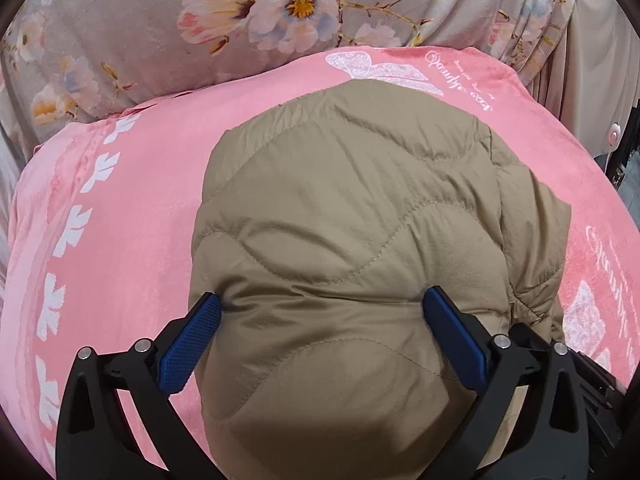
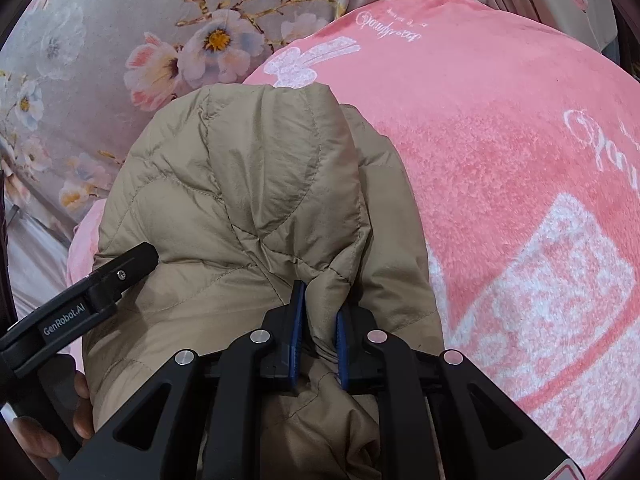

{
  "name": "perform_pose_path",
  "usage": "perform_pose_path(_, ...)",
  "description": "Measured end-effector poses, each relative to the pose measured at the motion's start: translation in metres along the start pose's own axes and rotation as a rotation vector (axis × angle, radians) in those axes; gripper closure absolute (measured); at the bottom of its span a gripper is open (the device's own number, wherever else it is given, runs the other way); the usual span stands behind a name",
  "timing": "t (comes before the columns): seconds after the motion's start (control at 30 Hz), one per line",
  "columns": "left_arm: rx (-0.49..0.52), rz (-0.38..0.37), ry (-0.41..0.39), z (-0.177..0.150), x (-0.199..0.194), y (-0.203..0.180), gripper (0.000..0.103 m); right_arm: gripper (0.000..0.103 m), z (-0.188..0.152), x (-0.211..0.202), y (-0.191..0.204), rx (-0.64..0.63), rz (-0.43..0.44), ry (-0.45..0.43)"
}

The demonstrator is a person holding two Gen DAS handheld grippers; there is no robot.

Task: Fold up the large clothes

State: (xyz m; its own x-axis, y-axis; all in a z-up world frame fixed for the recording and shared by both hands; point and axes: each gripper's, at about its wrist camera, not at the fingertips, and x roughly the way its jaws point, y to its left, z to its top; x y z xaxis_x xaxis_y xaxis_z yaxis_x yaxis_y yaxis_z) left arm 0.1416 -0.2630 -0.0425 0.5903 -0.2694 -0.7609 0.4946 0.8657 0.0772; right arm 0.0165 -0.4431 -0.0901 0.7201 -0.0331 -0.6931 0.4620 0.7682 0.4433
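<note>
Jacket [image 1: 348, 216], tan and quilted with wavy stitch lines, lies folded into a compact bundle on a pink blanket [image 1: 132, 216] printed with white leaf motifs and script lettering. Beyond the far edge of the blanket sits grey floral bedding [image 1: 132, 20].

Left gripper [image 1: 322, 308]: tongs stand wide apart, one blue pad [image 1: 192, 344] beside the left edge of the bundle, the other resting on the fabric toward its right side. The near part of the jacket sits between them. Neither pad appears to pinch anything.

Right gripper [image 2: 320, 320]: tongs drawn together and clamped on a raised ridge of jacket fabric [image 2: 256, 184] at the near right of the bundle. The fabric puckers into creases just beyond the blue pads [image 2: 297, 320]. Pink blanket [image 2: 500, 152] fills the right side of this view, floral bedding [image 2: 120, 40] the far left.

In the right wrist view, the left gripper's black body, marked "GenRobot.AI", reaches in from the near left with its finger [image 2: 132, 264] on the jacket. A hand [image 2: 40, 432] shows at the near left corner, partly hidden.
</note>
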Motion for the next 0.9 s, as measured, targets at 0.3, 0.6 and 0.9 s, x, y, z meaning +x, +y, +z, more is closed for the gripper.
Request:
perform_pose_path(0.3,0.014,0.03,-0.043,-0.01,0.01,-0.005,0.005,0.092,-0.003,0.004,0.003,-0.019,-0.034,-0.009)
perform_pose_path(0.6,0.024,0.048,-0.098,-0.016,0.014,-0.009,0.005,0.089,-0.001,0.006,0.007,-0.042,-0.069,0.004)
perform_pose_path(0.9,-0.071,0.016,-0.123,0.025,-0.034,0.032,0.005,0.072,0.036,-0.071,0.022,-0.073,-0.169,-0.12)
